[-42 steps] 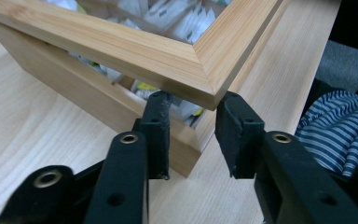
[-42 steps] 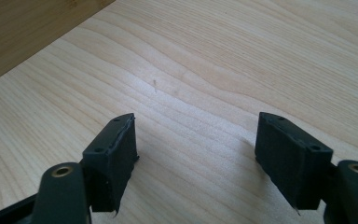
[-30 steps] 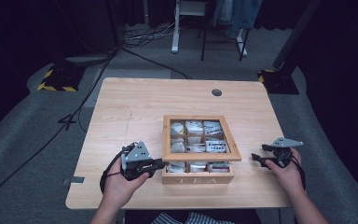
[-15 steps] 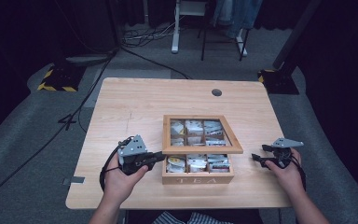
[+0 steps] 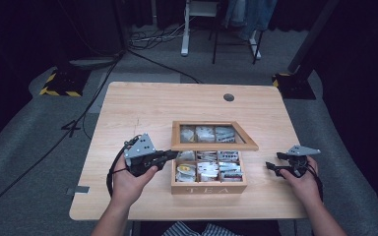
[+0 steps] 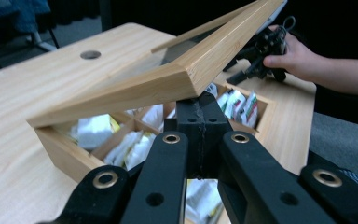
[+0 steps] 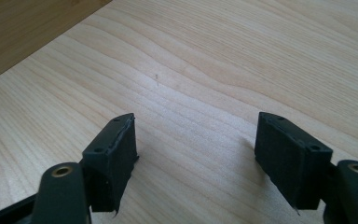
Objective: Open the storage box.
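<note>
The left gripper (image 5: 170, 155) is pressing its jaws together under the lid's (image 6: 186, 77) front corner, propping it tilted above the tea box (image 5: 209, 186). The right gripper (image 5: 274, 163), jaws spread with nothing between them, is resting on the table (image 7: 242, 56) just right of the box.

We're looking at a pale wooden table (image 5: 142, 105), its grain fine and its finish smooth and matt. The tea box (image 5: 208, 186) is light bamboo-like wood with a soft sheen, and its lid (image 6: 168, 86) frames a clear glossy pane. Inside we see glossy paper sachets (image 5: 208, 169). The left gripper (image 6: 199, 125) has matt black plastic jaws with brass-coloured rivets; the right gripper (image 7: 196, 154) shows dull, rubbery black pads.
</note>
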Demonstrator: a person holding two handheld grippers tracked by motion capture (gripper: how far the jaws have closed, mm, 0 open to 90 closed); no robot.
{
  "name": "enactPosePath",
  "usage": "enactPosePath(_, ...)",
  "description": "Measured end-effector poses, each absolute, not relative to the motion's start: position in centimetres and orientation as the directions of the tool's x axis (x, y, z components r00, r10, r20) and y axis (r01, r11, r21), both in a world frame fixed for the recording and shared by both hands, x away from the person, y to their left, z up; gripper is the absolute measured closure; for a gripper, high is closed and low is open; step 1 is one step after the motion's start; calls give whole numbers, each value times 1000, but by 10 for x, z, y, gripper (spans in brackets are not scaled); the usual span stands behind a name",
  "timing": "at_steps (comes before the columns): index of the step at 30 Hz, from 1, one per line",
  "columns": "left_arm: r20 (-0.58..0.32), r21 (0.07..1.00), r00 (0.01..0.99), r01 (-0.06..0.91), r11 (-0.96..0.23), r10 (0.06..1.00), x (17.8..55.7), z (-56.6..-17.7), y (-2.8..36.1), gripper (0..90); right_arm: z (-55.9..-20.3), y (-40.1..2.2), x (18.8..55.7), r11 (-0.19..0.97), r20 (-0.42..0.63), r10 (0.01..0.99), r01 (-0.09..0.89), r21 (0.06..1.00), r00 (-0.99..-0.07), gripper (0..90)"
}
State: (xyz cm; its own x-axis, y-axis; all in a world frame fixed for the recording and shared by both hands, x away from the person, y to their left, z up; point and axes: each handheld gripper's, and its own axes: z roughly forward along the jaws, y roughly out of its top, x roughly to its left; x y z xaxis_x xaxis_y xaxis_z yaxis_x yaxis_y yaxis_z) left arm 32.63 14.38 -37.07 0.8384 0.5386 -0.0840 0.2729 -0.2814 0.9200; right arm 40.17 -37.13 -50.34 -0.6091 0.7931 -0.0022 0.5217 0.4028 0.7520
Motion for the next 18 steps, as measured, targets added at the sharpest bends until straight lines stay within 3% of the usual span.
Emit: enactPosePath(18, -71, 956, 807, 223, -192, 586, 344, -360, 143, 900, -503, -370, 400, 394, -2, 803, 529, 752, -596, 299)
